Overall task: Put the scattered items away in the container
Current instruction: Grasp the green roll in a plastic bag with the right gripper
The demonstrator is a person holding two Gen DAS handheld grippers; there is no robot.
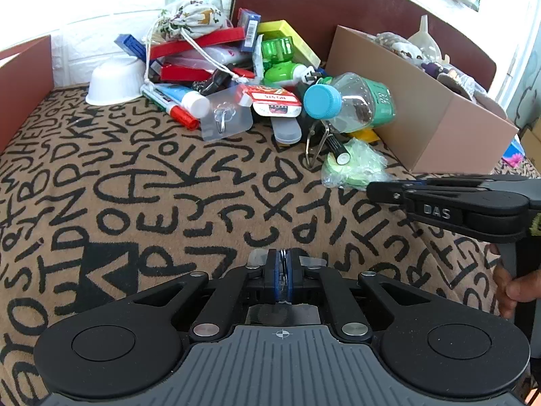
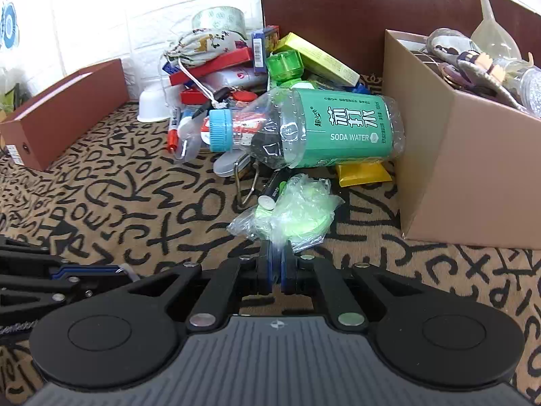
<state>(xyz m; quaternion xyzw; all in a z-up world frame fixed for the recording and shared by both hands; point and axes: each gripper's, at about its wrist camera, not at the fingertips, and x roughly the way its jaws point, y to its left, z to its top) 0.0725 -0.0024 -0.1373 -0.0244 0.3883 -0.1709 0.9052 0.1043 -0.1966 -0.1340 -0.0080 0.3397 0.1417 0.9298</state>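
A heap of scattered items (image 1: 216, 67) lies on the letter-patterned cloth, with a soda water bottle (image 2: 321, 128) at its front. The open cardboard box (image 2: 473, 169) on the right holds several things. A clear plastic packet with something green inside (image 2: 297, 216) lies just in front of the bottle. My right gripper (image 2: 279, 253) is shut, and the near edge of that packet is pinched between its tips. In the left wrist view the right gripper (image 1: 372, 189) reaches the packet (image 1: 355, 165) from the right. My left gripper (image 1: 283, 260) is shut with nothing in it, over bare cloth.
A white bowl (image 1: 113, 83) lies upside down left of the heap. A brown box (image 2: 64, 108) stands at the far left, and a dark board rises behind the heap. A carabiner (image 2: 248, 182) and a black battery (image 2: 270, 193) lie beside the packet. A hand (image 1: 514, 287) holds the right gripper's handle.
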